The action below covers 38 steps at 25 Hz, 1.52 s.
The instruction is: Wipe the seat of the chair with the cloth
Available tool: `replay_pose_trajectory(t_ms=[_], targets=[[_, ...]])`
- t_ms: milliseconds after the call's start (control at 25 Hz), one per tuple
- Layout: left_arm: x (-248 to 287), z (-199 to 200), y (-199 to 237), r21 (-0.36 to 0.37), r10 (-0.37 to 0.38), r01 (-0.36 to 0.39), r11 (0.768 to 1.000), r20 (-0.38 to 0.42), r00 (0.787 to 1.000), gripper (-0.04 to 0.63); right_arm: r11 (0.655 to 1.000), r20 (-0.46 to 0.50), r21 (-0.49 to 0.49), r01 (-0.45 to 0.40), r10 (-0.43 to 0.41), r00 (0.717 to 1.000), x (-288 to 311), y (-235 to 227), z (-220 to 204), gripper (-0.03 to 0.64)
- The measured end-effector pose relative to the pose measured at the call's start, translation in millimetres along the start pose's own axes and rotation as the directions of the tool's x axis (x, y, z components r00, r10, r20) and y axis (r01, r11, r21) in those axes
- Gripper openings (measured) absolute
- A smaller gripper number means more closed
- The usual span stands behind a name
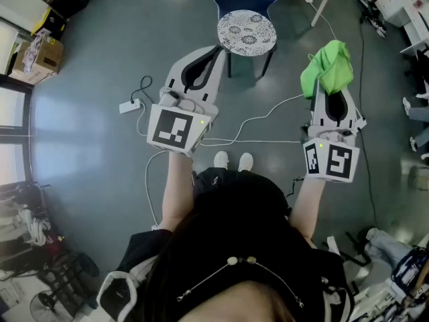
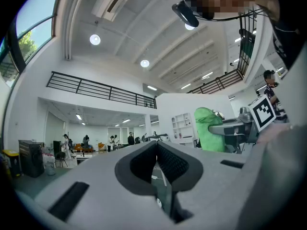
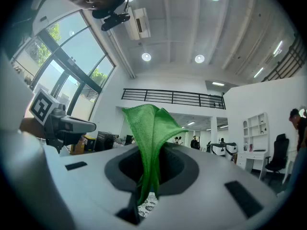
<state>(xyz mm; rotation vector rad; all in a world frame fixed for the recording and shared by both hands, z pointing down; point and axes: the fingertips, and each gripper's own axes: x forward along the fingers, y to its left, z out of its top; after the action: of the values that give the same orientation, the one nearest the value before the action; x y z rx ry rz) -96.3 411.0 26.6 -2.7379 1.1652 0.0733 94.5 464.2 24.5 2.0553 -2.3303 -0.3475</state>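
On grey floor, patterned chair seat

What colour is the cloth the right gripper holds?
Bright green; the cloth shows best in the right gripper view.

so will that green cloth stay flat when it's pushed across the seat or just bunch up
Likely floppy: the green textured cloth folds and droops over the right gripper, which is shut on it. Probably very light, as it stands in loose peaks. It may bunch on the round patterned chair seat.
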Motion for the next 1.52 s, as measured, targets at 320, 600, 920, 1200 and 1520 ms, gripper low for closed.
replay_pose_trajectory(t_ms=[320, 600, 920, 1200, 1520], targets=[[2, 1, -13, -0.002, 0.015, -0.015, 1.0, -0.005, 1.0, 0.006, 1.0, -0.004, 0.018, 0.01, -0.01, 1.0, -11, -18, -9, 0.051], [8, 0, -27, 0.016, 0.045, -0.044, 0.999, -0.021, 0.999, 0.006, 0.999, -0.007, 0.03, -0.015, 0.016, 1.0, -17, -35, -19, 0.052], [16, -10, -32, 0.03, 0.12, -0.118, 0.993, -0.05, 0.992, 0.006, 0.995, 0.028, 0.094, -0.036, 0.034, 0.999, -22, -80, -30, 0.052], [29, -20, -36, 0.002, 0.144, -0.144, 0.99, -0.066, 0.987, 0.006, 0.994, 0.007, 0.096, -0.058, 0.058, 0.998, -6, -99, -46, 0.052], [66, -31, 9, -0.004, 0.163, -0.164, 0.987, -0.042, 0.986, 0.006, 0.997, -0.012, 0.069, -0.043, 0.043, 0.999, 41, -108, -64, 0.052]])
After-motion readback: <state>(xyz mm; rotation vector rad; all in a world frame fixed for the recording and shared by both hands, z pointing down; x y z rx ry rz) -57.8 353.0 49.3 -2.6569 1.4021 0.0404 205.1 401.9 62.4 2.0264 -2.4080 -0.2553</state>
